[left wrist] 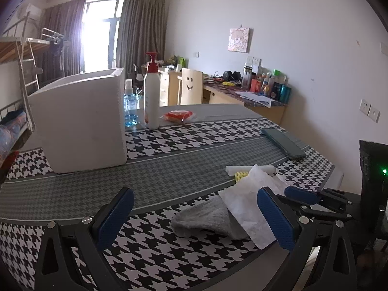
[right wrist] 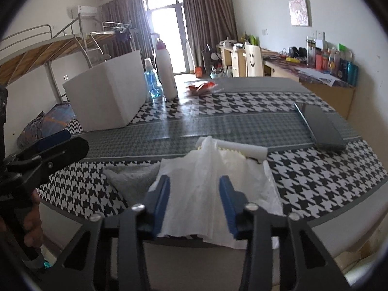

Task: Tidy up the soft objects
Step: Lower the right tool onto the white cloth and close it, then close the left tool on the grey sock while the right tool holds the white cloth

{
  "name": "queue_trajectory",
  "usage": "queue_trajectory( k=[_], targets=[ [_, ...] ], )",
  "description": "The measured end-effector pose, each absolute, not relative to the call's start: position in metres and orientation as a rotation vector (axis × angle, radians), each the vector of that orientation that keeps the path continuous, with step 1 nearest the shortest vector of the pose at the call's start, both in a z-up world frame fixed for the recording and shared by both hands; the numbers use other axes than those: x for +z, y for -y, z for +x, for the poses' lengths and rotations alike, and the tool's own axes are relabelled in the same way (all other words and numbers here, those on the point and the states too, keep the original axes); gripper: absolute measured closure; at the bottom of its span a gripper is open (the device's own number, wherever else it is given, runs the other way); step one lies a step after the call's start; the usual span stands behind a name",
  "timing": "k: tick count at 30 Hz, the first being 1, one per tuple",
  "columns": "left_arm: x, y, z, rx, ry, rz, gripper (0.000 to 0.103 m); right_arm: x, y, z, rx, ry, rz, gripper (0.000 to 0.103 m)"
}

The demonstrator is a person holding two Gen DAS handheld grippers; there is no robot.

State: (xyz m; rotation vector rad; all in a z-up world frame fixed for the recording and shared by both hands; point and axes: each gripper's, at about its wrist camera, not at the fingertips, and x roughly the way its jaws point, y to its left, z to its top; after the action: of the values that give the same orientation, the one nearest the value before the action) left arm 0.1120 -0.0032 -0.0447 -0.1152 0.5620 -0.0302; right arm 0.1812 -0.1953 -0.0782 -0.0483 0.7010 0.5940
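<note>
White tissue [right wrist: 194, 189] lies between right gripper [right wrist: 195, 194] fingers, ungripped; left gripper [left wrist: 194, 215] spread; cloth [left wrist: 203, 215], bin [left wrist: 80, 121] untouched.

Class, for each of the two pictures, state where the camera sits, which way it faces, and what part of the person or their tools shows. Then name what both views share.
Left wrist view: sits on the left gripper, facing across the houndstooth-patterned table toward the window; its open blue pads and the right gripper show.
Right wrist view: sits on the right gripper, facing the same way over the white tissue sheet; the left gripper and a hand show.
Shared: grey fuzzy cloth, white storage box, white pump bottle.
</note>
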Motion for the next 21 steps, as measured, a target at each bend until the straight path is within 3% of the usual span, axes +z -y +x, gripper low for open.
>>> queue_trajectory(
  k=[7, 21],
  targets=[
    [-0.048, 0.004, 0.117, -0.039, -0.581, -0.113, 0.001, -0.083, 0.196, 0.182, 0.608, -0.736, -0.047, 0.094],
    [-0.05, 0.007, 0.122, -0.052, -0.588, -0.113, 0.001, -0.057, 0.236, 0.197, 0.51, -0.682, 0.026, 0.098]
  ],
)
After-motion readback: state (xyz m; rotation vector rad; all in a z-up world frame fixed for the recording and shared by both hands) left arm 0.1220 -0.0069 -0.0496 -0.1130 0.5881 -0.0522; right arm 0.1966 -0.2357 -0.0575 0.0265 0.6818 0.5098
